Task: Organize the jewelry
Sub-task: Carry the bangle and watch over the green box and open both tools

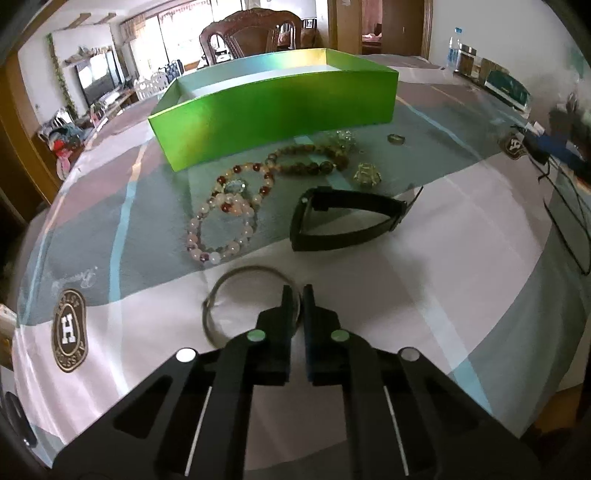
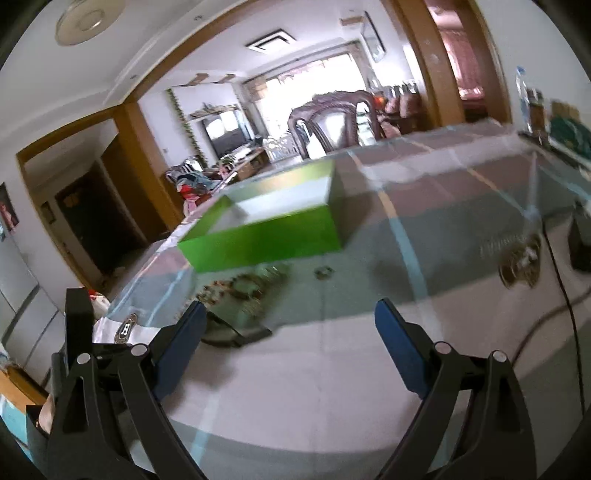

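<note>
My left gripper [image 1: 297, 291] is shut on the right side of a thin silver bangle [image 1: 221, 284] that rests near the table's front. Beyond it lie pink and red bead bracelets [image 1: 225, 218], a brown bead bracelet [image 1: 310, 160], a black watch strap [image 1: 343, 221], a small glass ornament [image 1: 366, 175] and a ring [image 1: 396, 139]. An open green box [image 1: 280, 107] stands behind them. My right gripper [image 2: 290, 314] is open and empty above the table, right of the jewelry. The green box [image 2: 266, 240], the blurred bracelets [image 2: 243, 288] and the ring [image 2: 324, 273] show in the right wrist view.
A patterned cloth [image 1: 461, 258] covers the table. Black cables [image 1: 569, 225] and a dark device lie at the right edge. A water bottle [image 1: 453, 51] and boxes stand at the far right. A wooden chair [image 1: 255, 33] stands behind the table.
</note>
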The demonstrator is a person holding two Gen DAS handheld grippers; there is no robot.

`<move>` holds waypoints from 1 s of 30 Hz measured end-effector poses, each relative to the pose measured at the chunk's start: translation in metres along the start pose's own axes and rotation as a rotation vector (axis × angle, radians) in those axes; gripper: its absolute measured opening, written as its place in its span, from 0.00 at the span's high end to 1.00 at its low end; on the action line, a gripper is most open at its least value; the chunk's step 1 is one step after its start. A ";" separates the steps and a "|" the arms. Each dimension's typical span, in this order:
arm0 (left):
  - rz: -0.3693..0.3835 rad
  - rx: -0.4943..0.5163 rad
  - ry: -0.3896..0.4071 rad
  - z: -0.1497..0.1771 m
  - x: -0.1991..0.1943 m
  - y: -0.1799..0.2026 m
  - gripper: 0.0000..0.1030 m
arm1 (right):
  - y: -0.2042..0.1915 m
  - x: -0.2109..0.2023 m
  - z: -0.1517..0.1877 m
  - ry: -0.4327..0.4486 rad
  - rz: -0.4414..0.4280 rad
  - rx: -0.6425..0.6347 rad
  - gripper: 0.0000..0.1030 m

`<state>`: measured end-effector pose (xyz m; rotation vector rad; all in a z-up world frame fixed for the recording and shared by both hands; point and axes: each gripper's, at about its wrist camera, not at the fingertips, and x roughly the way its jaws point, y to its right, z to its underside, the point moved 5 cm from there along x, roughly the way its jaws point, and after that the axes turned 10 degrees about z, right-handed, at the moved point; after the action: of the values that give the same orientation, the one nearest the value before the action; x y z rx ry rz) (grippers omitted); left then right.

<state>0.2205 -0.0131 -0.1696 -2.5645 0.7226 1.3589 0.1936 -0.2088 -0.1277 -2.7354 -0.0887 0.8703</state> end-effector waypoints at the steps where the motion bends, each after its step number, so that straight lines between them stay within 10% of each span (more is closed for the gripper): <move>1: 0.003 -0.002 -0.001 0.000 0.000 0.000 0.95 | 0.005 0.002 0.003 -0.009 -0.001 0.016 0.12; 7: -0.018 -0.016 0.054 -0.006 -0.017 0.000 0.96 | 0.016 0.005 0.014 -0.021 -0.005 0.032 0.12; 17: -0.009 -0.049 0.378 -0.140 -0.107 -0.024 0.96 | 0.023 -0.002 0.011 0.017 -0.017 0.039 0.12; 24: 0.025 -0.091 0.286 -0.232 -0.018 -0.042 0.96 | 0.025 -0.005 0.015 0.007 -0.016 0.022 0.12; 30: 0.024 -0.172 0.147 -0.223 0.060 -0.065 0.94 | 0.031 -0.008 0.012 0.007 -0.003 0.022 0.12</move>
<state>0.4445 -0.0539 -0.0951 -2.8236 0.6894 1.3028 0.1795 -0.2368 -0.1410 -2.7167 -0.0816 0.8560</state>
